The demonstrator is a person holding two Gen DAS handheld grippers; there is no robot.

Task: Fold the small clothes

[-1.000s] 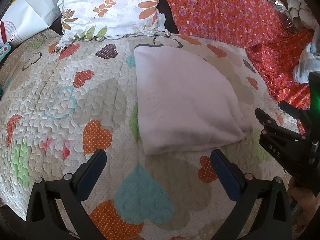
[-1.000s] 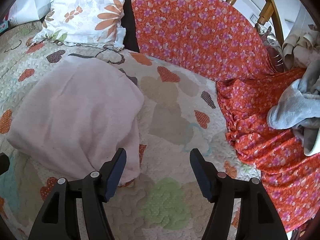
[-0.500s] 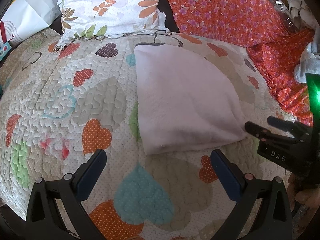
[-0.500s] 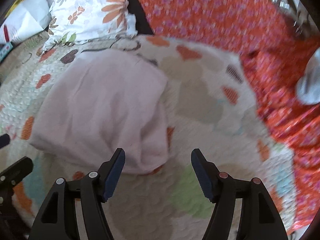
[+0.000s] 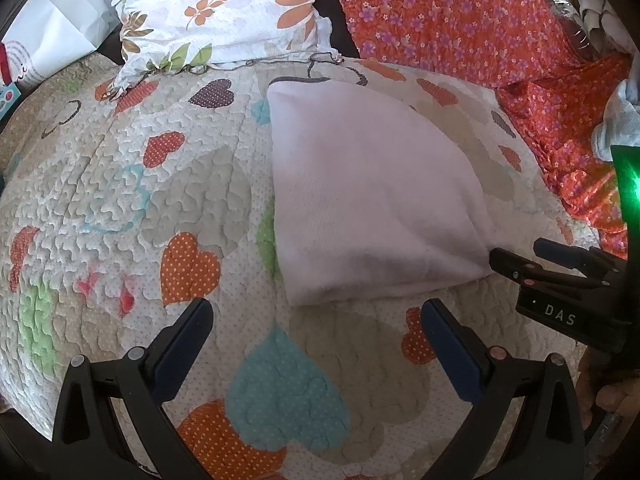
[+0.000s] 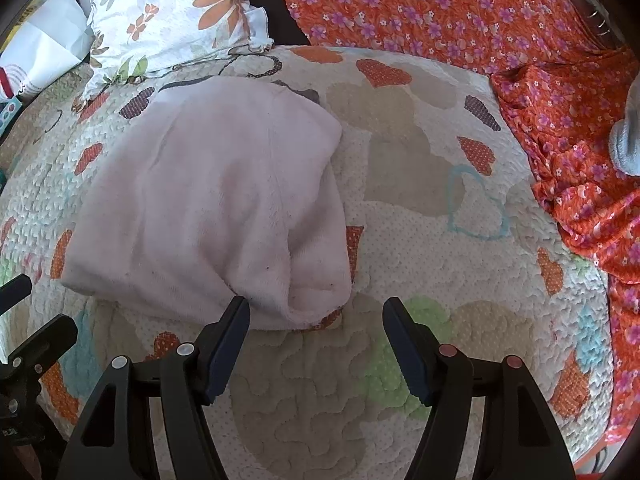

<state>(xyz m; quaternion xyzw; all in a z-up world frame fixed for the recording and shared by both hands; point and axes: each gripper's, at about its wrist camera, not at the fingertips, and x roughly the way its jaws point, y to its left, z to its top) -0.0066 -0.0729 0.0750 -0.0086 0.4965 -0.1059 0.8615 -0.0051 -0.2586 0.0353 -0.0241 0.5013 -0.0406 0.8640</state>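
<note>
Pale pink folded cloth point(image 5: 372, 200) sits on the heart quilt point(image 5: 120, 200), just ahead of the left gripper point(image 5: 316, 326), fingers spread wide, empty. Right view: right gripper point(image 6: 316, 320) wide too, left finger point(image 6: 228, 332) touching the cloth's near corner.

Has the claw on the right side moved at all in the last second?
Yes. In the left view the right claw has dropped and reached left across the quilt, its tips now at the pink cloth's near right corner. Both claws are open.

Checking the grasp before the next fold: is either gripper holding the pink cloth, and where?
Nothing is held. Left gripper and right gripper are both open, just short of the pink cloth.
</note>
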